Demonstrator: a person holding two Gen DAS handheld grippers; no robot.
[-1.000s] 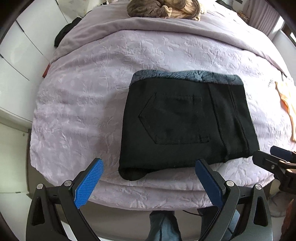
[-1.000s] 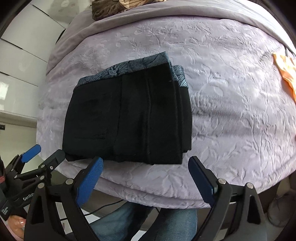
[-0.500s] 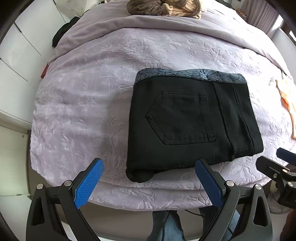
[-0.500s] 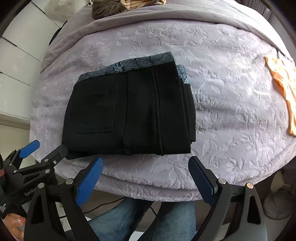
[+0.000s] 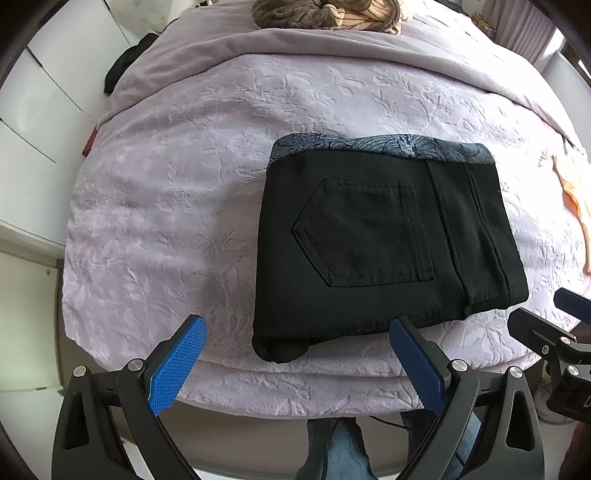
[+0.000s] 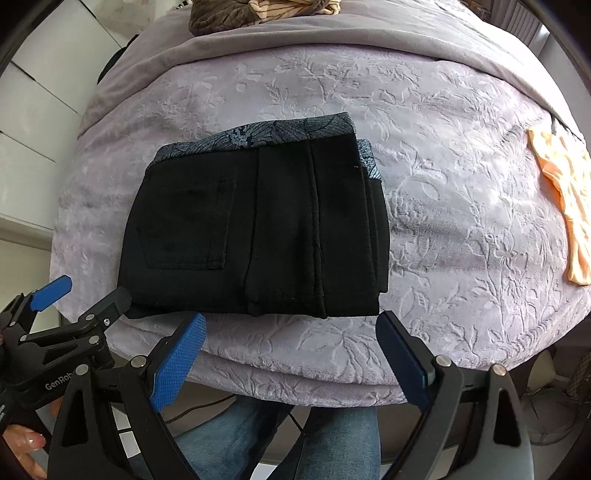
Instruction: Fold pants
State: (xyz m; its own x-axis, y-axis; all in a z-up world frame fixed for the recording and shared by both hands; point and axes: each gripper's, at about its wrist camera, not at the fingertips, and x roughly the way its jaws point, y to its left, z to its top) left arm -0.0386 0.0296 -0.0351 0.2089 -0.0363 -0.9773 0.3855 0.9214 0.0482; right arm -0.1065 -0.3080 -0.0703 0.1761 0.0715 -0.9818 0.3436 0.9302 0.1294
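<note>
Your pants (image 5: 384,243) lie folded in a neat block on the near part of the bed (image 5: 177,192), so the job looks done and nothing needs holding. That is likely why your left tongs (image 5: 295,365) and right tongs (image 6: 291,358) both hang wide open and empty, just off the near edge of the bed. You cannot see the layers under the top fold. An orange cloth (image 6: 565,206) far right is cut off, and the brown heap (image 5: 325,14) at the far end is hard to make out.
</note>
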